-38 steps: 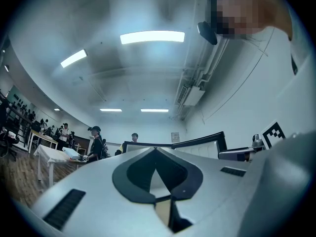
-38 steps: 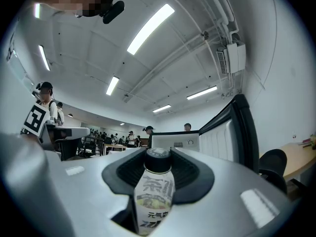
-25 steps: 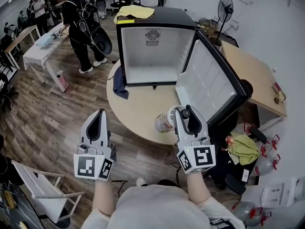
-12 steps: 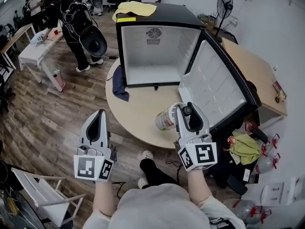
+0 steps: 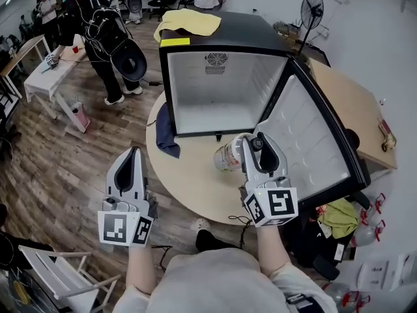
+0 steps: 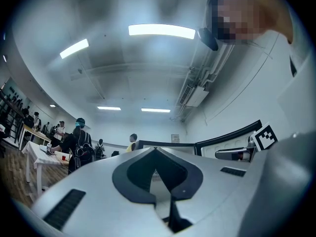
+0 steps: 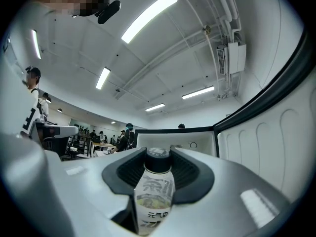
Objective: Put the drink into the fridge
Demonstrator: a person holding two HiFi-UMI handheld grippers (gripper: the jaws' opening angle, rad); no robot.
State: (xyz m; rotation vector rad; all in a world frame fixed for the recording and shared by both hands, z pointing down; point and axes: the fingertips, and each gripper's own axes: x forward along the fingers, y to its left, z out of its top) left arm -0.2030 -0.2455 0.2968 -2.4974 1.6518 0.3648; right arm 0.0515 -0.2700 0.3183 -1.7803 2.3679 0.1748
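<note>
Drink bottle (image 7: 155, 196), gripped between jaws of right tool (image 5: 251, 143), cap toward the tool's tip; carried above round bench (image 5: 189, 175), open fridge (image 5: 195, 34) straight ahead of the tool, door (image 5: 313, 149) swung wide to its right, likely for direct placement inside; left tool (image 5: 133, 154), jaws together, empty, well left of right tool, clear of path.

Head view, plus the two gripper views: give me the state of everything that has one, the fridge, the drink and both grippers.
fridge: door swung wide open, nothing visible inside.
drink bottle: cap on, held over the table in front of the fridge, not yet inside.
right gripper: shut on the drink bottle.
left gripper: shut, holding nothing.
</note>
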